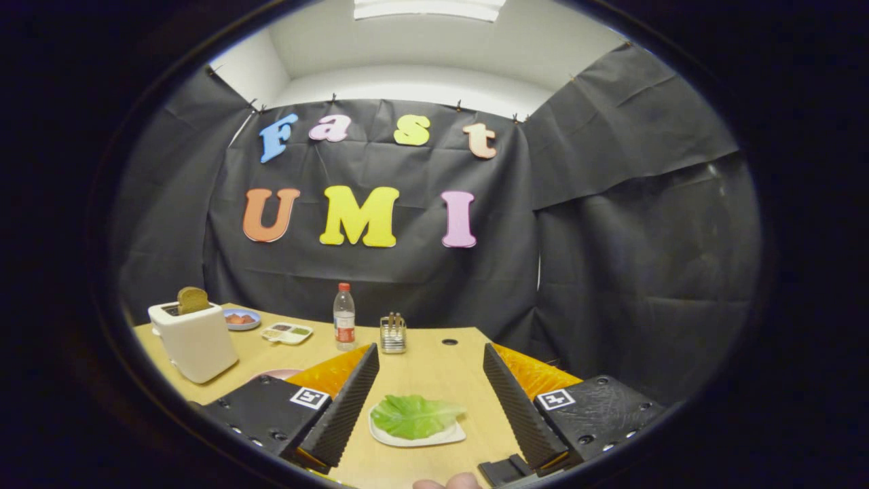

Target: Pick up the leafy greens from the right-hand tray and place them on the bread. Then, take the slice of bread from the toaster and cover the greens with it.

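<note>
Tongs (429,394) spread wide around the leafy greens (415,415) on their tray (448,436); I'd drop low, pinching the leaf's middle.

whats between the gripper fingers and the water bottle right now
In the gripper view the open gripper has the lettuce leaf on its white tray between its fingers; beyond that, bare wooden table runs up to the water bottle.

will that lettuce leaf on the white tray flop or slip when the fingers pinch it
The leafy greens look thin and crinkled, so they will probably droop. Lying loose on the smooth white tray, they may slide. The gripper is open around them, not touching.
</note>
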{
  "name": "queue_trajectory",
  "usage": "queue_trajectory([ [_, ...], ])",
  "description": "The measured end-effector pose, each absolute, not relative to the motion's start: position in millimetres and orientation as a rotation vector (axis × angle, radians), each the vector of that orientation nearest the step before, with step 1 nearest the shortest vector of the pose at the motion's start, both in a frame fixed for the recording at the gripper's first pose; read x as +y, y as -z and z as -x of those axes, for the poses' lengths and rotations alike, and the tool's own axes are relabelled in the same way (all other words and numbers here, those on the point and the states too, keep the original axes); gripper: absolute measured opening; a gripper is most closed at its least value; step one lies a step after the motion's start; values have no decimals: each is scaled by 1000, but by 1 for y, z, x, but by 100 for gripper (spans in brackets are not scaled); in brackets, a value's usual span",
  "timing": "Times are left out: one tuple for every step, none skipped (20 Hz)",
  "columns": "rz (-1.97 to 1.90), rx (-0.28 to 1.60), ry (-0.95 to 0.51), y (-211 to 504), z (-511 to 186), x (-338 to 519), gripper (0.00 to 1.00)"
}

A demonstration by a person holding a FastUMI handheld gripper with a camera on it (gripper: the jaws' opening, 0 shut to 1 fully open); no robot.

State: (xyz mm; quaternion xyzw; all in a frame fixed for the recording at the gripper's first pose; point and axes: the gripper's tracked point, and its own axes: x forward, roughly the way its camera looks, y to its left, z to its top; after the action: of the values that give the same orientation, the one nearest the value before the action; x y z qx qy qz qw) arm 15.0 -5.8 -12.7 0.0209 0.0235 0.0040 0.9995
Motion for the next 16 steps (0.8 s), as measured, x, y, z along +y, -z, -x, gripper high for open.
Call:
queue_trajectory([
  [-50, 61, -9, 17, -20, -7, 95],
  [-55, 81, -18, 23, -26, -6, 95],
  [-74, 103, -31, 30, -30, -5, 95],
  [-103, 133, -48, 36, -36, -5, 95],
  [-136, 169, -63, 47, -40, -7, 95],
  [-174, 207, -71, 56, -47, -8, 95],
  [-221, 251, -78, 67, -54, -9, 95],
  [-265, 292, -81, 77, -61, -10, 95],
  [-314, 334, -90, 89, -67, -10, 95],
  [-367, 374, -96, 99, -73, -11, 95],
  [-415, 416, -92, 111, -78, -14, 95],
  [-454, 452, -89, 122, -85, -17, 95],
  [-485, 484, -80, 134, -89, -21, 95],
  [-517, 515, -69, 144, -94, -24, 96],
  [-536, 536, -61, 151, -99, -25, 96],
  [-552, 556, -50, 158, -104, -29, 95],
])
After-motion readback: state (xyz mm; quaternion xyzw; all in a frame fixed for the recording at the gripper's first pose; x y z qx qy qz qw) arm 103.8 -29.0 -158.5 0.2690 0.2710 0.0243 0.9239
